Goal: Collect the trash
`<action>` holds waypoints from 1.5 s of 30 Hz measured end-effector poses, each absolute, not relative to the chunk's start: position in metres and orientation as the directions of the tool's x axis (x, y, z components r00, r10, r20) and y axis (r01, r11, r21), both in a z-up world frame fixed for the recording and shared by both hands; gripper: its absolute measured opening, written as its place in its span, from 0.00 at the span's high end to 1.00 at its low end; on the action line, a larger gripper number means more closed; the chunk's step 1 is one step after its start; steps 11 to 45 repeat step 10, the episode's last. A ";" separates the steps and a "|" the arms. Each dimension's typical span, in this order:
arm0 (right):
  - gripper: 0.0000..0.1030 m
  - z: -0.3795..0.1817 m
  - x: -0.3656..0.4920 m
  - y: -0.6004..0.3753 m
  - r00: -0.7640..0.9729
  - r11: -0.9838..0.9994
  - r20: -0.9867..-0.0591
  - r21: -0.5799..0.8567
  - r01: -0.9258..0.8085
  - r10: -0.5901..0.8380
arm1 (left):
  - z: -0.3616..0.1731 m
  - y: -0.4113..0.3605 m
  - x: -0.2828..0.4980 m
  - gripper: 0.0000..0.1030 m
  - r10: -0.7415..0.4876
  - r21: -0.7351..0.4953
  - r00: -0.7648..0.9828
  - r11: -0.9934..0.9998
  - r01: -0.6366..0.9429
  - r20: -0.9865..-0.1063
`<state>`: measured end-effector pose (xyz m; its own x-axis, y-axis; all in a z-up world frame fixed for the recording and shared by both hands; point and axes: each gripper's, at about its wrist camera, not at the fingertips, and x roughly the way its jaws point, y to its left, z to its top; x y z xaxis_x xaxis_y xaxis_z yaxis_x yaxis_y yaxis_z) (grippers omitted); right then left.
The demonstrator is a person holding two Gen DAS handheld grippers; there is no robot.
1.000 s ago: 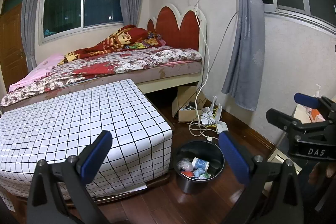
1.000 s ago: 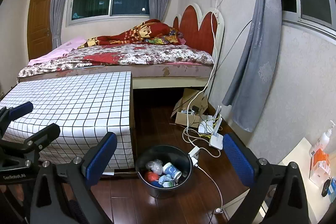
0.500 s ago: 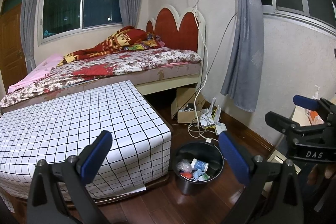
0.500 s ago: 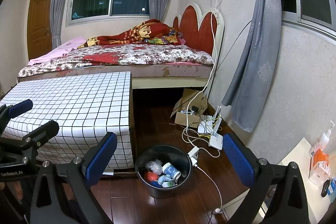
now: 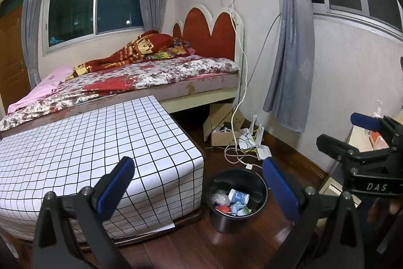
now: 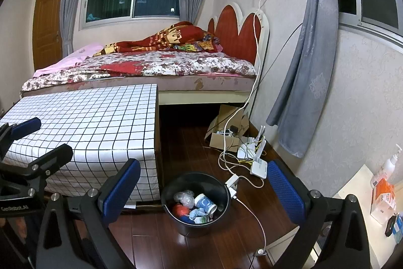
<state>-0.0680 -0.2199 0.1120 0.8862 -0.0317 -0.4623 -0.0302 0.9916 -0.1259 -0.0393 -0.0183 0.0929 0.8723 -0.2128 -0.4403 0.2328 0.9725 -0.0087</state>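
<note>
Item: black trash bin (image 5: 238,196), round and open-topped, with no long axis to align to, standing on the dark wooden floor (image 5: 226,248) just beside the corner of the low surface draped in a white grid-pattern cloth (image 5: 88,143). Contents showing: a crumpled clear plastic wad (image 6: 185,197), a blue-and-white paper cup (image 6: 205,202) lying on its side, a red piece (image 6: 181,210) and pale paper scraps. Left tool (image 5: 196,183): blue-padded fingers spreading wide, nothing between them, hovering above the floor with the bin lying ahead, below and slightly to its right. Right tool (image 6: 202,184): fingers likewise spreading wide and carrying nothing; the bin is sitting almost dead centre between its pads in the right wrist view, ahead and below. Judgement: the right tool is appearing the better lined up with the bin and probably the nearer, while the left is approaching it from the cloth-covered side. No loose trash is showing on the grid cloth or on the visible floor, so the collecting looks largely done; the coming move is likely turning on the bin itself, reached by going downward and forward toward its rim (image 6: 196,174). Hazard noted: a white cable (image 6: 252,212) and a power strip (image 6: 233,183) are lying on the floor, the strip touching or just beside the bin's right side, with a router (image 6: 258,164) near behind; a tool descending on that side is risking a snag.
</note>
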 end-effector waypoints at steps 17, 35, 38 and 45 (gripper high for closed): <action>0.01 0.111 -0.067 -0.222 0.885 0.992 -0.465 -0.127 -0.028 -0.034 | 0.085 -0.013 -0.039 0.01 -0.236 -0.027 0.869 0.968 0.250 -0.435; 0.01 0.111 -0.067 -0.222 0.885 0.992 -0.465 -0.127 -0.028 -0.034 | 0.085 -0.013 -0.039 0.01 -0.236 -0.027 0.869 0.968 0.250 -0.435; 0.01 0.111 -0.067 -0.222 0.885 0.992 -0.465 -0.127 -0.028 -0.034 | 0.085 -0.013 -0.039 0.01 -0.236 -0.027 0.869 0.968 0.250 -0.435; 0.01 0.111 -0.067 -0.222 0.885 0.992 -0.465 -0.127 -0.028 -0.034 | 0.085 -0.013 -0.039 0.01 -0.236 -0.027 0.869 0.968 0.250 -0.435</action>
